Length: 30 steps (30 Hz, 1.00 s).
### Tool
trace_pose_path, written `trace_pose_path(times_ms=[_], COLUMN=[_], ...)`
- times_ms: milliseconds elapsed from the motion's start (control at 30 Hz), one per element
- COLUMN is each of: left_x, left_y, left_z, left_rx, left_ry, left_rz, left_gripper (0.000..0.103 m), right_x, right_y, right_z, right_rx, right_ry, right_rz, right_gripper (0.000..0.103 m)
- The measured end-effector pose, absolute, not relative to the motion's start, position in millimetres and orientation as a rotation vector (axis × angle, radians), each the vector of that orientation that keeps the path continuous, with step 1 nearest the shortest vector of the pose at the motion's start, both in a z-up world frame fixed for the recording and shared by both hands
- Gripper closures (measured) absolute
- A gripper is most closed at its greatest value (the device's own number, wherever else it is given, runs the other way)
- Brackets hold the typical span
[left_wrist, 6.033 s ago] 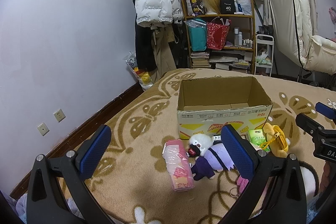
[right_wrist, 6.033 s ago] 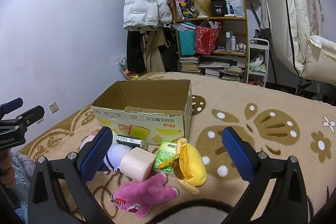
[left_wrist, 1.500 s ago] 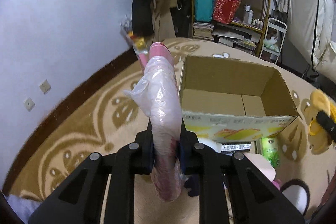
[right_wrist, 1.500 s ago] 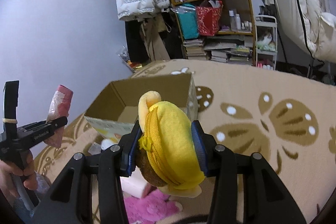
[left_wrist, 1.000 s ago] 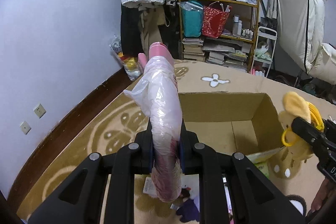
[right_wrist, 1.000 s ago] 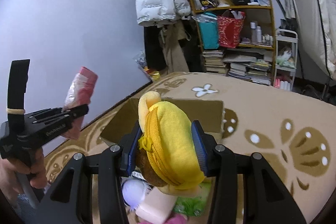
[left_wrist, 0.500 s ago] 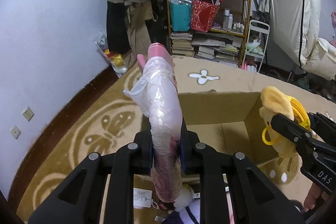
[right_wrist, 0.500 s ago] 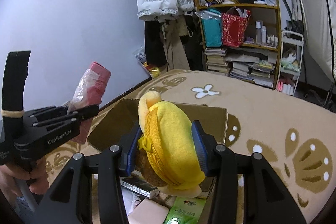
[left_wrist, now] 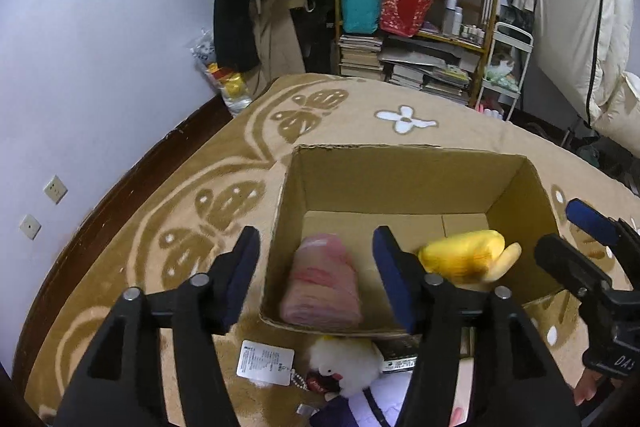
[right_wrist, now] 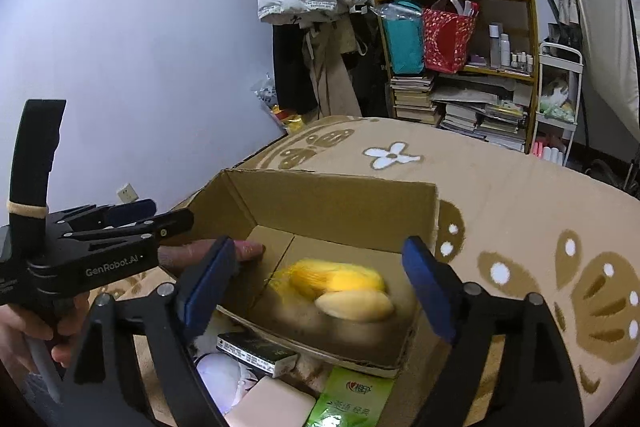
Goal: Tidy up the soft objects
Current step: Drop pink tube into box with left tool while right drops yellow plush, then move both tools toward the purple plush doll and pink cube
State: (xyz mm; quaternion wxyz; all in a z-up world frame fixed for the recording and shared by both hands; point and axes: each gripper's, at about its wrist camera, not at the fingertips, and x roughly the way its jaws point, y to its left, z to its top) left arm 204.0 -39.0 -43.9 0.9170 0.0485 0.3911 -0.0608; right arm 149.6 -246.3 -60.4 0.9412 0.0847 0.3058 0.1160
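Both our grippers, left gripper [left_wrist: 316, 271] and right gripper [right_wrist: 320, 283], opening, nothing gripped; yellow plush [right_wrist: 340, 287] might bounce off the cardboard box [left_wrist: 400, 171] wall

A: How is the left gripper [left_wrist: 316, 269] sitting?

B: It is tilting downward in the lower centre of its own view, and its jaws are opening, with nothing pressing against the blue pads [left_wrist: 387, 267].

A: And the right gripper [right_wrist: 320, 287]?

B: It is also opening, jaws spreading wide across the lower half of its frame, the pads touching nothing.

A: Is any hand showing?

B: A hand [right_wrist: 32, 327] is gripping the left gripper's handle at the lower left edge of the right wrist view.
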Motion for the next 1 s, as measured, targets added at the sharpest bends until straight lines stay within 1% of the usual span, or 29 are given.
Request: trace_pose_path(times_ms=[33,133,200,267,300,333,433,567,833,1000], left_x=[204.1,202.8,201.5,199.4,197.9,195.6,187.5,180.0,149.9,133.2], left_y=[-36.8,-30.8,-27.0,-25.8,-25.0,-24.1,-21.7,-18.6,-9.7,-1.9], left_z=[-43.9,-42.8,-42.6,-43.3,-42.9,-41.8,-36.3,-28.3,-11.4,-5.9], left_rx=[0.094,0.08,0.083,0.088,0.089,0.09,0.094,0.092,0.113,0.074], left_ry=[0.81,0.816,0.823,0.835,0.838,0.836,0.818,0.843,0.813,0.822], left_rz=[-0.122,-0.106,-0.094,-0.094,-0.092,-0.091,-0.089,-0.111,-0.106,-0.13], left_gripper=[0.027,0.018,0.014,0.009,0.004,0.002,0.0,0.0,0.0,0.0], right_x=[149.9,147.8,144.6,142.8,141.5,139.6,131.7,118.3,84.4,61.6], right_y=[-246.6,-247.1,-249.1,-250.6,-250.4,-250.0,-247.0,-241.4,-237.0,-234.2], right_z=[-59.7,-60.1,-60.0,-59.7,-59.1,-58.1,-52.8,-43.7,-21.9,-15.2], right_rx=[0.164,0.153,0.171,0.185,0.187,0.186,0.181,0.168,0.173,0.21], right_ry=[0.634,0.647,0.643,0.652,0.655,0.656,0.651,0.641,0.604,0.591], right_rz=[0.23,0.206,0.203,0.2,0.196,0.192,0.189,0.181,0.156,0.151], right_gripper=[0.011,0.0,0.0,0.0,0.0,0.0,0.0,0.0,0.0,0.0])
